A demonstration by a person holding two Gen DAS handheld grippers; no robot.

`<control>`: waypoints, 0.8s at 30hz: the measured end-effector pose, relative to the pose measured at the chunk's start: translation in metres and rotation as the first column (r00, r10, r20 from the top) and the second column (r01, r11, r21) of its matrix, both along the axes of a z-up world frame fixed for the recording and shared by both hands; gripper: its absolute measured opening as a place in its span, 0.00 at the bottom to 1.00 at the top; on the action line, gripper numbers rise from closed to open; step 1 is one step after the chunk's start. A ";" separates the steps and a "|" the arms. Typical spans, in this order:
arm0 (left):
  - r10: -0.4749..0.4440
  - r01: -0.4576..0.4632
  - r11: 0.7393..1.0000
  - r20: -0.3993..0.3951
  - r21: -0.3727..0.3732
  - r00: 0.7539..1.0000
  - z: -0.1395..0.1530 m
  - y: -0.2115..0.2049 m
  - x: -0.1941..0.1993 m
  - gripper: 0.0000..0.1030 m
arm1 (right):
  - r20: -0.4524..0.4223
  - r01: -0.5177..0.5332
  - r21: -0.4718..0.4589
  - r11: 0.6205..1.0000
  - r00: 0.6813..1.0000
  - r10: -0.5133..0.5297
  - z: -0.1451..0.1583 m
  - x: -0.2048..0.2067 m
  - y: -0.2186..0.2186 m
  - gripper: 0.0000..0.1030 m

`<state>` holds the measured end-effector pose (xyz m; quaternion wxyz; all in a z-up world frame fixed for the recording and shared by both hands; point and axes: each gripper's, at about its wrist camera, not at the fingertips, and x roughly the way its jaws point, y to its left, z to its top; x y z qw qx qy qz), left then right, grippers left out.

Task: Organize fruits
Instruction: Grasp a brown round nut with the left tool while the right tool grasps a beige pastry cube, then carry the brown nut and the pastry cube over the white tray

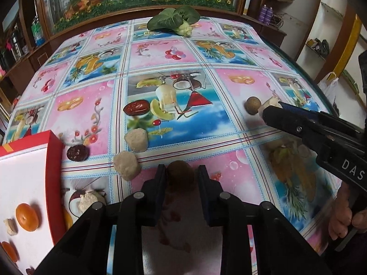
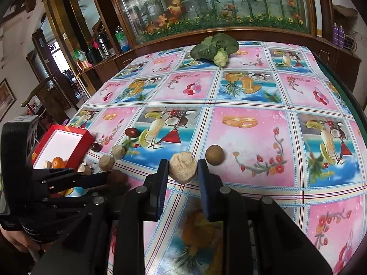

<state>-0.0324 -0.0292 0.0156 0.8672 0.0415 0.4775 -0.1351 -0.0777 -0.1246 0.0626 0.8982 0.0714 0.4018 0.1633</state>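
Observation:
In the left wrist view my left gripper (image 1: 181,167) is shut on a brown round fruit (image 1: 180,171) low over the tablecloth. The right wrist view shows my right gripper (image 2: 182,162) shut on a pale beige lump (image 2: 182,167), held a little above the table. A second brown round fruit (image 2: 214,154) lies just right of it. The red box (image 1: 54,160) with a white inside stands at the left and holds orange tangerines (image 1: 27,216) and a pale piece (image 1: 10,226). Two beige lumps (image 1: 136,139) (image 1: 126,165) and two dark red dates (image 1: 136,107) (image 1: 77,152) lie near the box.
A bok choy (image 1: 174,20) lies at the table's far edge, in front of a glass cabinet. Another pale piece (image 1: 88,200) sits by the box's near corner. The fruit-print tablecloth (image 1: 229,45) covers the whole table. A hand (image 1: 344,220) holds the right gripper's handle.

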 end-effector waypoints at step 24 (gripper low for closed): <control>0.104 -0.080 0.992 0.251 -0.101 0.962 0.079 0.058 -0.060 0.21 | 0.033 0.103 0.038 0.994 0.994 -0.104 -0.004 0.009 -0.022 0.27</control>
